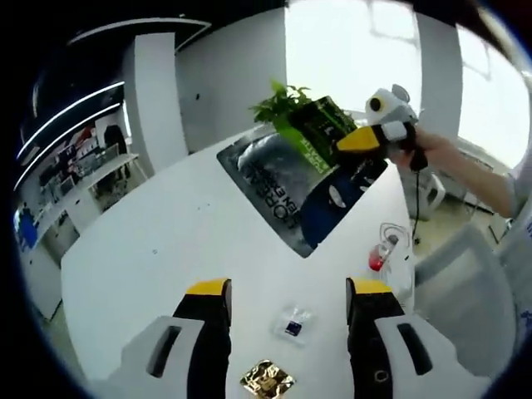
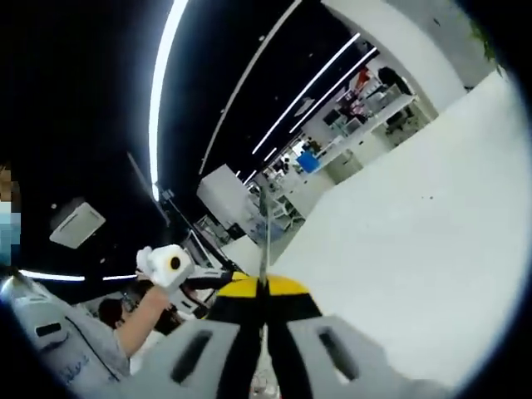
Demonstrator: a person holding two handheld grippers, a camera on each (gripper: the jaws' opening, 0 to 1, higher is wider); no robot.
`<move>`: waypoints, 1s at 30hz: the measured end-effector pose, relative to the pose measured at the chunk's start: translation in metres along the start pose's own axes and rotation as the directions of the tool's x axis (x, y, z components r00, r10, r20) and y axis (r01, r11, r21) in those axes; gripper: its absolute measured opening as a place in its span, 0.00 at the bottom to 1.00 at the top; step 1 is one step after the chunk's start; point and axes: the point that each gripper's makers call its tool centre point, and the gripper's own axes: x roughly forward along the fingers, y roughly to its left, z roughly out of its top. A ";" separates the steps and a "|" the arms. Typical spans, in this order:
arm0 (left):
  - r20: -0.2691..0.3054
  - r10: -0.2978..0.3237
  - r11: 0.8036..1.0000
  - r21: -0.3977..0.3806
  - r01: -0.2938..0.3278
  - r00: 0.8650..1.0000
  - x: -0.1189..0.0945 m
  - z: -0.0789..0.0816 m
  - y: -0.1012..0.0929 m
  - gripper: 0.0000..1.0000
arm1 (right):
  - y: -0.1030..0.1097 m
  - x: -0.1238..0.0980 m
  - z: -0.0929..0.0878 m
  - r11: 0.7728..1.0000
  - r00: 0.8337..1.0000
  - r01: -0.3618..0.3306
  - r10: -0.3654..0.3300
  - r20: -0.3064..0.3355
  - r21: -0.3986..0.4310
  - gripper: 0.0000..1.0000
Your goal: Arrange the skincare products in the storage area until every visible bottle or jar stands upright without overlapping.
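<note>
While right gripper (image 1: 366, 139) holds flat green-and-black package (image 1: 320, 126) clamped in shut jaws at 1 o'clock of left gripper view, over grey mat (image 1: 274, 179) on white table (image 1: 166, 249), left gripper (image 1: 287, 289) hangs open, empty. Small sachets (image 1: 293, 324) lie between its jaws. Package long axis tilted; right gripper nearer. Bottles, jars: cannot tell.

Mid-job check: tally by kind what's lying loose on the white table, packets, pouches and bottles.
Small flat packets: 2, a clear sachet with a dark square and a crinkled gold foil packet
Large printed pouches: 2, a silver bag and a dark blue bag
Small red-based bottle: 1
Total: 5
</note>
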 end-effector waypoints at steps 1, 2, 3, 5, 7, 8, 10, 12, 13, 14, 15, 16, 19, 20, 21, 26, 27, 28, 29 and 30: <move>0.015 -0.007 1.000 -0.004 0.007 1.000 -0.003 0.005 -0.003 0.54 | 0.003 0.000 0.000 1.000 1.000 -0.006 0.006 0.001 -0.006 0.01; 0.029 -0.012 1.000 -0.009 0.012 1.000 -0.005 0.008 -0.004 0.55 | 0.008 0.000 -0.001 1.000 1.000 -0.017 0.017 -0.005 -0.014 0.01; 0.059 -0.030 0.999 -0.029 0.031 0.998 -0.007 0.015 -0.008 0.55 | 0.009 0.000 -0.001 1.000 1.000 -0.020 0.019 -0.007 -0.016 0.01; 0.096 -0.056 0.997 -0.050 0.061 0.994 -0.010 0.023 -0.013 0.55 | 0.014 -0.001 -0.003 1.000 1.000 -0.026 0.025 -0.009 -0.019 0.01; 0.114 -0.067 0.995 -0.060 0.074 0.991 -0.012 0.028 -0.013 0.55 | 0.021 -0.003 -0.007 0.999 0.999 -0.040 0.040 -0.012 -0.026 0.01; 0.119 -0.071 0.995 -0.062 0.079 0.990 -0.012 0.029 -0.014 0.55 | 0.027 -0.004 -0.008 0.998 0.998 -0.056 0.056 -0.010 -0.029 0.01; 0.133 -0.098 0.990 -0.087 0.110 0.986 -0.012 0.031 -0.017 0.55 | 0.035 -0.007 -0.010 0.997 0.997 -0.076 0.076 -0.005 -0.029 0.01; 0.162 -0.133 0.981 -0.118 0.153 0.978 -0.014 0.036 -0.021 0.56 | 0.041 -0.010 -0.014 0.996 0.996 -0.087 0.087 -0.008 -0.033 0.01; 0.166 -0.138 0.979 -0.125 0.159 0.976 -0.014 0.037 -0.021 0.55 | 0.044 -0.011 -0.015 0.995 0.996 -0.091 0.091 -0.007 -0.035 0.01; 0.164 -0.142 0.980 -0.117 0.162 0.976 -0.015 0.036 -0.022 0.54 | 0.046 -0.013 -0.017 0.995 0.995 -0.099 0.099 -0.006 -0.032 0.01; 0.165 -0.142 0.980 -0.115 0.162 0.976 -0.015 0.036 -0.023 0.53 | 0.050 -0.015 -0.020 0.993 0.994 -0.112 0.112 -0.006 -0.024 0.01; 0.166 -0.143 0.980 -0.116 0.163 0.976 -0.015 0.037 -0.024 0.53 | 0.052 -0.017 -0.021 0.993 0.993 -0.118 0.118 -0.004 -0.020 0.01; 0.167 -0.188 0.969 -0.131 0.211 0.968 -0.013 0.035 -0.037 0.50 | 0.057 -0.022 -0.028 0.991 0.991 -0.132 0.132 -0.001 -0.007 0.01; 0.172 -0.199 0.966 -0.133 0.223 0.965 -0.013 0.036 -0.040 0.49 | 0.058 -0.023 -0.030 0.991 0.991 -0.133 0.133 -0.002 -0.004 0.01; 0.180 -0.212 0.963 -0.131 0.237 0.961 -0.013 0.035 -0.045 0.48 | 0.061 -0.025 -0.034 0.990 0.990 -0.144 0.144 0.002 0.003 0.01; 0.205 -0.266 0.940 -0.162 0.301 0.942 -0.020 0.034 -0.063 0.38 | 0.073 -0.032 -0.045 0.982 0.982 -0.187 0.187 0.012 0.029 0.01; 0.210 -0.273 0.935 -0.172 0.310 0.939 -0.021 0.034 -0.065 0.36 | 0.073 -0.033 -0.049 0.982 0.983 -0.185 0.184 0.010 0.034 0.01; 0.216 -0.283 0.930 -0.177 0.323 0.934 -0.024 0.033 -0.070 0.33 | 0.073 -0.034 -0.051 0.981 0.982 -0.189 0.189 0.011 0.039 0.01; 0.213 -0.282 0.930 -0.177 0.321 0.935 -0.024 0.031 -0.071 0.30 | 0.078 -0.036 -0.052 0.974 0.977 -0.215 0.214 0.021 0.071 0.01; 0.215 -0.285 0.928 -0.181 0.325 0.934 -0.026 0.030 -0.074 0.29 | 0.078 -0.036 -0.053 0.973 0.976 -0.216 0.215 0.026 0.077 0.01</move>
